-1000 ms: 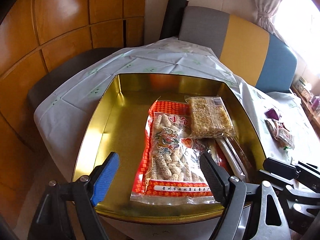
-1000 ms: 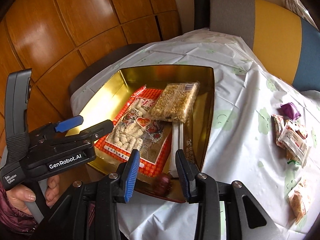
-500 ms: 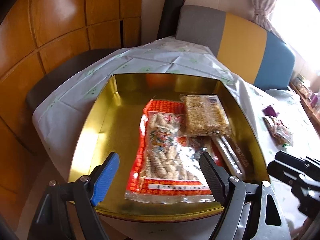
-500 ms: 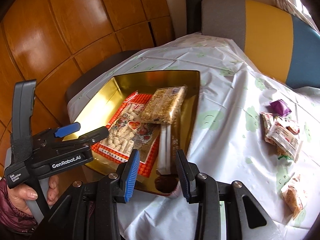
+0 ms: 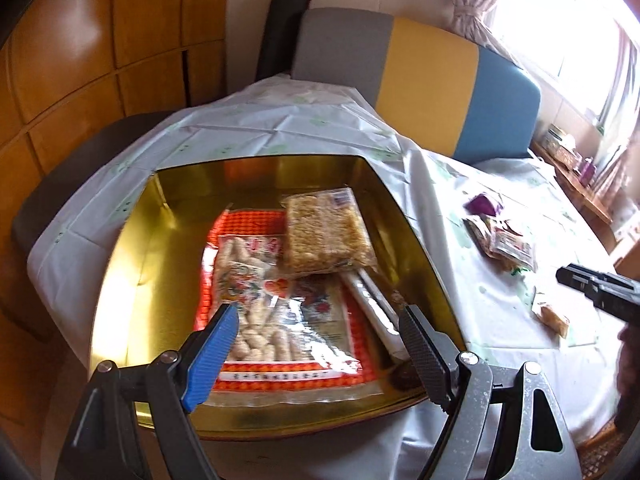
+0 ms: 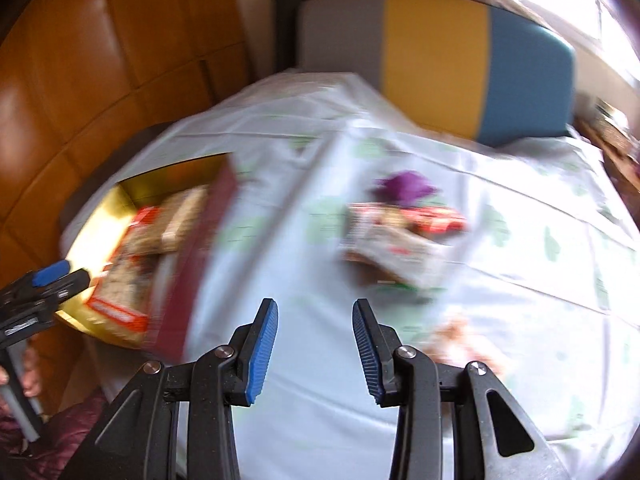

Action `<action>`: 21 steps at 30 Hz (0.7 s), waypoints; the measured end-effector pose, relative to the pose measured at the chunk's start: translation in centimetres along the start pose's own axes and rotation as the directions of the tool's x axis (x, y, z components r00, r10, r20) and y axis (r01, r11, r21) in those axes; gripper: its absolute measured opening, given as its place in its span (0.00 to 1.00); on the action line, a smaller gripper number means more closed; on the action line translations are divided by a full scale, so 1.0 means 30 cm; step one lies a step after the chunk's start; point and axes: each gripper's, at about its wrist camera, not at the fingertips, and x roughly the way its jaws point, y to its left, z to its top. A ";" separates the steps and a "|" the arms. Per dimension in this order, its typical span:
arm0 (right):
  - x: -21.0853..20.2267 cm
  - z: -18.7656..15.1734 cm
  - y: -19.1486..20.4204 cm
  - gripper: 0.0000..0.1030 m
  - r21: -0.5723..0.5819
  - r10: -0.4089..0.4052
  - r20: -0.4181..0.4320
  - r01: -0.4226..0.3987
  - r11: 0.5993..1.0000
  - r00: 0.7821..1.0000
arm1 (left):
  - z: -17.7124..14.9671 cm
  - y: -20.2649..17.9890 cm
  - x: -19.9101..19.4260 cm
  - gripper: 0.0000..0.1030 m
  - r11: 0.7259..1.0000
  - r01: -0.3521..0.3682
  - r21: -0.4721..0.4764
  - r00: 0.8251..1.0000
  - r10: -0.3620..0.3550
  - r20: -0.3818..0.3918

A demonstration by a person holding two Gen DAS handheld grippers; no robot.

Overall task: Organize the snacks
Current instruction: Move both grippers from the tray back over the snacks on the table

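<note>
An open gold tin (image 5: 132,280) holds a red peanut bag (image 5: 280,300), a clear pack of rice crisp (image 5: 324,232) and a long white pack (image 5: 372,300). Above the tin's near edge my left gripper (image 5: 318,314) stands wide open, with nothing between its fingers. My right gripper (image 6: 315,306) is over the bare cloth to the right of the tin (image 6: 96,232). Its jaws are opening and hold nothing. Ahead of it lie loose snack packs (image 6: 400,240) and a purple wrapper (image 6: 404,186). The right wrist view is blurred by motion.
A pale tablecloth (image 5: 280,128) covers the table. A chair with a grey, yellow and blue back (image 5: 424,80) stands behind it, with wooden wall panels (image 5: 100,40) on the left. A small orange pack (image 5: 554,314) lies near the table's right side. A person's hand (image 6: 30,368) grips the left handle.
My right gripper has swung right, away from the tin and out over the cloth toward the loose snacks. Its jaws stand slightly wider. The left gripper has shifted a little over the tin.
</note>
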 end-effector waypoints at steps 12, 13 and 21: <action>0.015 0.005 -0.442 0.38 0.250 -0.195 -0.066 0.206 0.946 0.979 | 0.070 -0.256 0.026 0.80 0.979 0.170 0.111 0.984 -0.161 -0.080; 0.016 0.005 -0.460 0.38 0.281 -0.193 -0.068 0.204 0.938 0.979 | 0.082 -0.288 0.039 0.80 0.976 0.189 0.110 0.979 -0.178 -0.097; -0.006 -0.003 -0.527 0.38 0.408 -0.164 -0.067 0.177 0.896 0.984 | 0.169 -0.520 0.215 0.80 0.969 0.237 0.063 0.946 -0.215 -0.242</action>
